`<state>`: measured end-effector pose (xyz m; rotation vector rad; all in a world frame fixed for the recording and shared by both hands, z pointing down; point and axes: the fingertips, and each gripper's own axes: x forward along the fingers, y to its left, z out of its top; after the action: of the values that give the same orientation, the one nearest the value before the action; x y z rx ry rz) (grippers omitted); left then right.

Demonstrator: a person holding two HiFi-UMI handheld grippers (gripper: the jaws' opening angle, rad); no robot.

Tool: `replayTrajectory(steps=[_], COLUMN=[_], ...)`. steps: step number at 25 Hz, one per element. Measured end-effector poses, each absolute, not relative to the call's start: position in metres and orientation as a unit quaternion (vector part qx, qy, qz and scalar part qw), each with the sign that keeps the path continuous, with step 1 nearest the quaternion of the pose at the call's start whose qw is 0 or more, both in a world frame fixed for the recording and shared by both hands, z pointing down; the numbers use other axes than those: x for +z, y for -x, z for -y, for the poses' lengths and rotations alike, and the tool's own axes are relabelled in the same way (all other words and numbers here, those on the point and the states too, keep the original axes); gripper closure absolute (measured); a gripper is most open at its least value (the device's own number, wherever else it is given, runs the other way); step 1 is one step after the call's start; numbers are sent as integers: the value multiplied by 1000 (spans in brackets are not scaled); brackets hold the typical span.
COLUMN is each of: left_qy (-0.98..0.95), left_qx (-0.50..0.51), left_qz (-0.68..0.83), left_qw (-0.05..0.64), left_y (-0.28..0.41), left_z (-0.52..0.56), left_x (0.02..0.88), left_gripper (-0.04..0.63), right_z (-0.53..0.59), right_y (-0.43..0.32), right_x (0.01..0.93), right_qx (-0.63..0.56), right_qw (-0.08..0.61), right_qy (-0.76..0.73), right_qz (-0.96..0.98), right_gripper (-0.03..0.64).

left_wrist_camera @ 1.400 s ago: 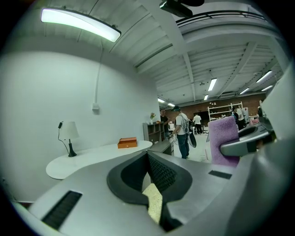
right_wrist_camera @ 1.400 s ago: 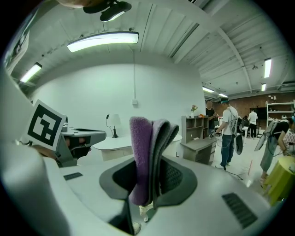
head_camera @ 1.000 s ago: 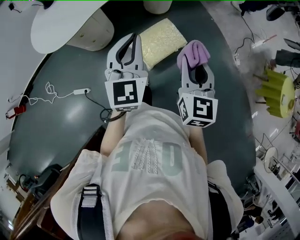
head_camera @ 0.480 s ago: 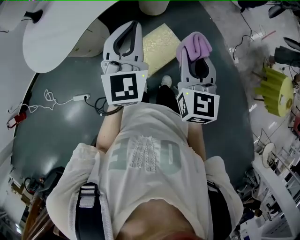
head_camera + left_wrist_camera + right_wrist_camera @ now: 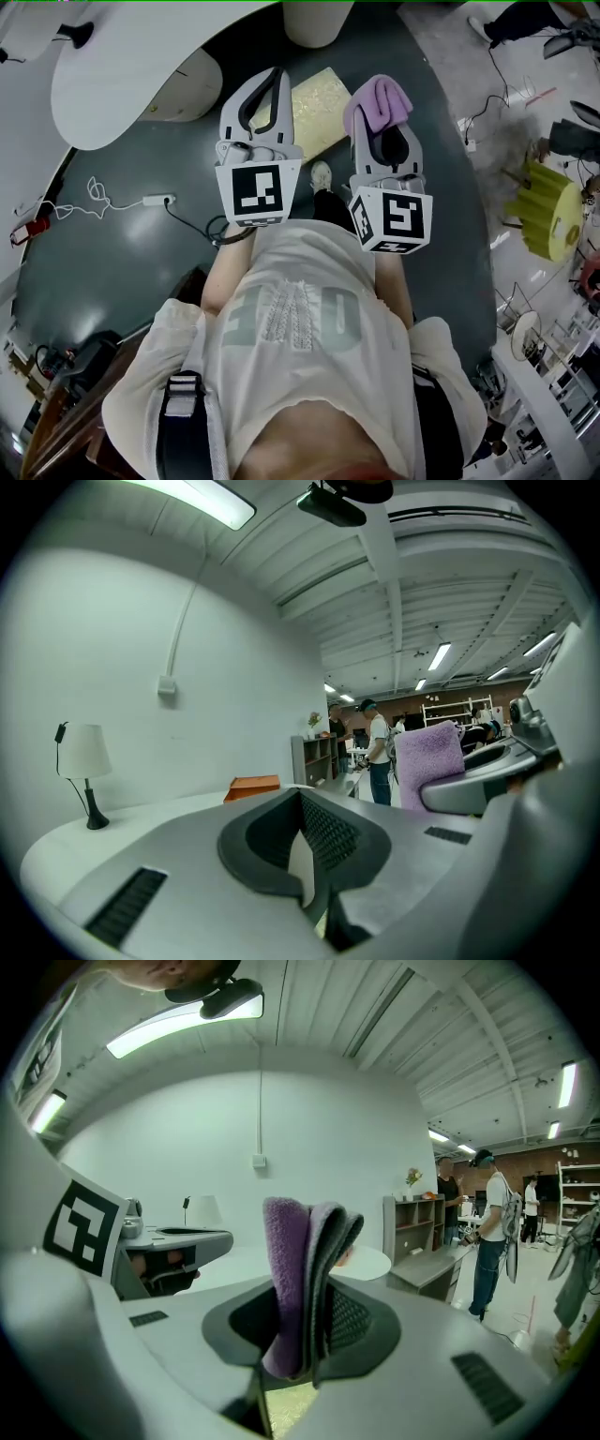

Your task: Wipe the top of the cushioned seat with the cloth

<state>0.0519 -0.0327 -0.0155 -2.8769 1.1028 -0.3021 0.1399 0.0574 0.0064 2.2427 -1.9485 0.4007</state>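
The cushioned seat (image 5: 312,111) is a pale yellow square pad on the dark floor, straight ahead and below both grippers. A folded purple cloth (image 5: 377,99) sticks out past the tips of my right gripper (image 5: 380,122), which is shut on it. In the right gripper view the cloth (image 5: 298,1269) stands upright between the dark pads, filling the right gripper (image 5: 307,1321). My left gripper (image 5: 275,77) is beside it, over the seat's left edge, with its jaws closed into a loop and nothing in them. The left gripper (image 5: 302,806) shows its tips meeting.
A white round table (image 5: 122,56) lies at upper left, with a lamp (image 5: 82,759) on it. A white cable and power strip (image 5: 150,200) trail across the dark floor. A yellow object (image 5: 550,202) sits at right. People (image 5: 487,1232) stand by shelves in the background.
Both grippers have stayed raised side by side, drifting slightly over the seat. The cloth remains clamped in the right gripper. A shoe has come into view between the grippers.
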Motion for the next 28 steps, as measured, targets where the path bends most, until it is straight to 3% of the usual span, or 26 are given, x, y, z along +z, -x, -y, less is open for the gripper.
replayTrajectory(steps=[13, 28], left_qy=[920, 882], left_qx=[-133, -205], left_qz=[-369, -415], left_qw=[12, -87], left_y=[-51, -8], left_z=[52, 64], left_x=[56, 333], left_gripper=[591, 591], right_z=[-28, 0], right_y=[-144, -116], right_x=[59, 331], right_qx=[157, 239], right_qw=[81, 147], right_qy=[-721, -663], right_qz=[670, 694], right_gripper=[517, 516])
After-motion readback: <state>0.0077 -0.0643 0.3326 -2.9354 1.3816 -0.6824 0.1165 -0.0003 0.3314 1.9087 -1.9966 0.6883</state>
